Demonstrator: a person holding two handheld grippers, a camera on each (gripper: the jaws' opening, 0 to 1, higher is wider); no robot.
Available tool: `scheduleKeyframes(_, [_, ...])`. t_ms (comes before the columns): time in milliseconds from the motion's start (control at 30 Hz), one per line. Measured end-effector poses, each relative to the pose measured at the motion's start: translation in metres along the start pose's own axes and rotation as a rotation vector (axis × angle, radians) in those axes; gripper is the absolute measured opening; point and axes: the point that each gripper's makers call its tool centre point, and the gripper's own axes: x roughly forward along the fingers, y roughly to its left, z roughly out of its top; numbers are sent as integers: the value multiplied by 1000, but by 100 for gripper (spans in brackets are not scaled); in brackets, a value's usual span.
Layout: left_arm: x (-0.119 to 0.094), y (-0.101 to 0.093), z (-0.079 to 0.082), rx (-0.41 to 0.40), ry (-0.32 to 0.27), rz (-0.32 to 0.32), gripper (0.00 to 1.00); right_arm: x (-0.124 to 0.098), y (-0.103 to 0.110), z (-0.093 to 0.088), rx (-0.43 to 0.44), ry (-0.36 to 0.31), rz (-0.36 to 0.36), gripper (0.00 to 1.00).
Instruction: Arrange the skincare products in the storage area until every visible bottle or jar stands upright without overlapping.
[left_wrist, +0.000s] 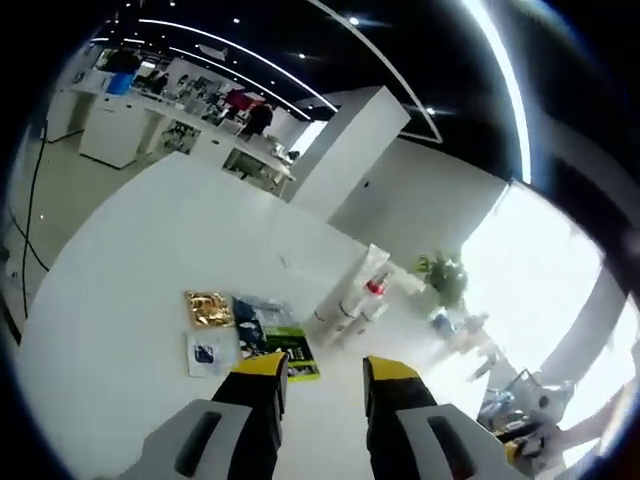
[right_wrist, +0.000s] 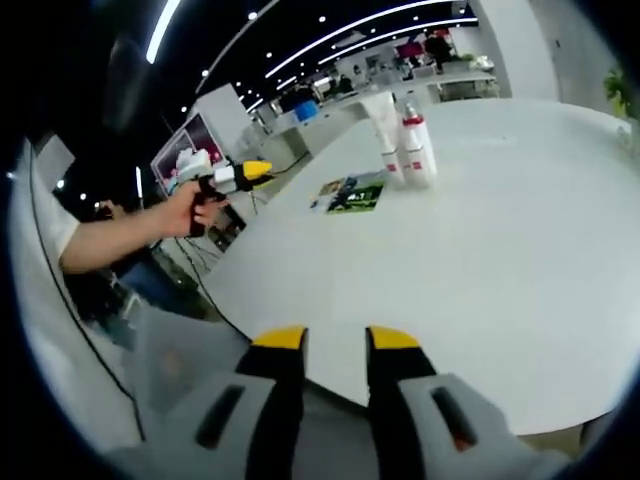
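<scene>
Two white bottles with red marks (left_wrist: 362, 298) (right_wrist: 415, 150) stand upright close together far out on the round white table (left_wrist: 150, 250) (right_wrist: 480, 280), with a tall white tube (left_wrist: 374, 262) (right_wrist: 383, 122) upright right beside them. My left gripper (left_wrist: 328, 372) hovers over the table short of them, open with nothing between its yellow-tipped jaws. A hand holds that left gripper (right_wrist: 250, 171) off the table's left edge in the right gripper view. My right gripper (right_wrist: 337, 340) is at the near table edge, open and holding nothing.
Flat sachets lie near the bottles: a gold one (left_wrist: 209, 309), blue ones (left_wrist: 258, 318) and a green one (left_wrist: 297, 356) (right_wrist: 352, 193). A potted plant (left_wrist: 445, 280) and small items sit beyond. A white pillar (left_wrist: 350, 150) and desks stand behind.
</scene>
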Motion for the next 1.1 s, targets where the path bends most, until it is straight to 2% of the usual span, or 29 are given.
scheduleKeyframes(67, [-6, -10, -5, 22, 11, -20, 34, 0, 1, 2, -11, -12, -3, 24])
scheduleKeyframes(100, [-17, -16, -10, 40, 15, -6, 34, -1, 1, 3, -14, -15, -2, 24])
scheduleKeyframes(333, [-63, -55, -17, 55, -49, -29, 35, -2, 7, 7, -12, -37, 28, 24])
scheduleKeyframes(467, [-80, -65, -26, 99, -59, -24, 41, -2, 7, 8, 16, -35, 44, 24])
scheduleKeyframes(633, [-104, -62, -38, 51, -81, 37, 43, -2, 8, 12, 62, -48, 56, 24])
scheduleKeyframes(733, [-111, -67, -46, 71, -77, 54, 46, -4, 11, 12, 61, -53, 71, 24])
scheduleKeyframes(833, [-114, -73, -58, 86, -82, 83, 54, -6, 15, 13, 61, -63, 93, 24])
scheduleKeyframes(1000, [-111, -86, -80, 112, -44, 112, 57, -11, 25, 16, 37, -91, 127, 24])
scheduleKeyframes(1100, [-107, -90, -88, 119, -54, 118, 60, -14, 31, 22, 2, -126, 163, 25])
